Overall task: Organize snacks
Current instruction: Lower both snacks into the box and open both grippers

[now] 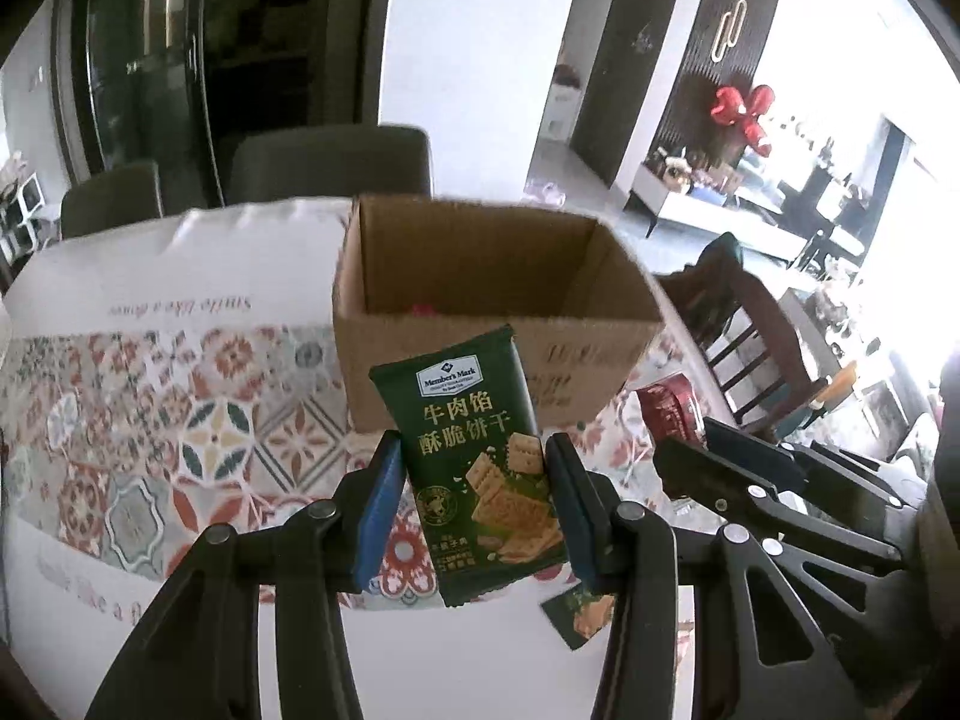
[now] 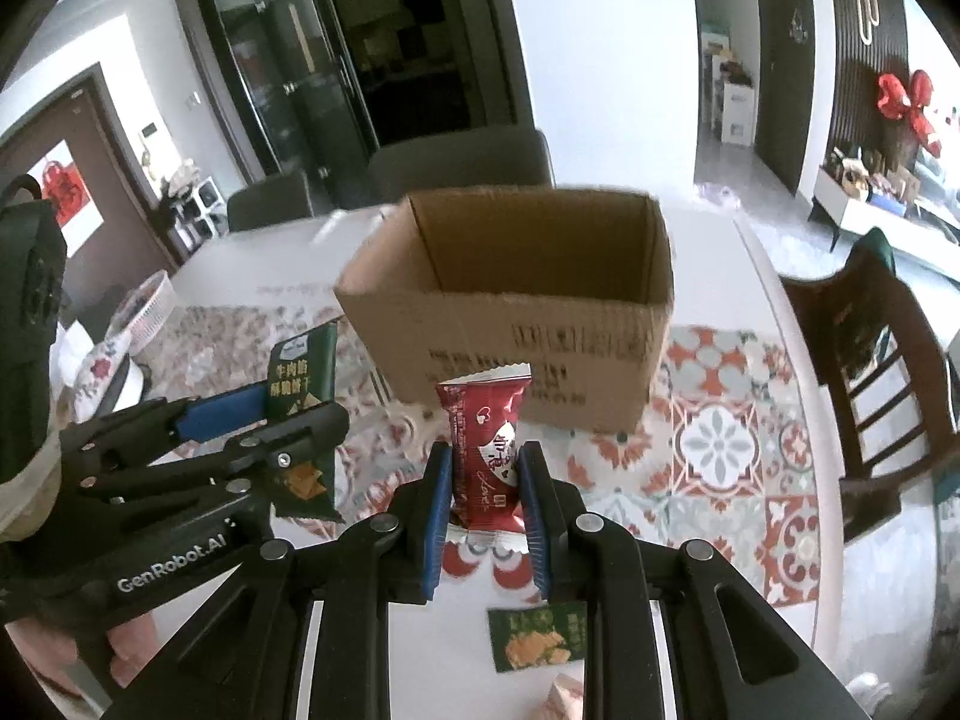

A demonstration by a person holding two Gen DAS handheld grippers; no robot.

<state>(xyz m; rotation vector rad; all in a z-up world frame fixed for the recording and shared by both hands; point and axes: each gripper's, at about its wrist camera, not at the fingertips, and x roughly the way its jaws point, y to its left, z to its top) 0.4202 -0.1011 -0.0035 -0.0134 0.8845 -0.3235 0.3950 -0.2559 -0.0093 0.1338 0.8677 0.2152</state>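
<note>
Glossy green foil cracker packet (image 1: 480, 468) pinched upright in left gripper (image 1: 474, 498); crinkled red snack wrapper (image 2: 485, 450) pinched in right gripper (image 2: 485, 504); open brown corrugated cardboard box (image 2: 540, 360) just beyond.

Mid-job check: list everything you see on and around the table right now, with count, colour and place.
Open cardboard box: 1, brown, on the table, ahead of both grippers.
Green cracker packet: 1, dark green, held upright in the left gripper.
Red snack packet: 1, red, held upright in the right gripper.
Second green cracker packet: 1, green, flat on the table below the right gripper.
Patterned tablecloth: 1, red, grey and white tiles, under the box.
Dining chairs: 1 dark wood on the right; 2 grey beyond the table.
Left gripper: black, blue pads, shut.
Right gripper: same, shut.
</note>
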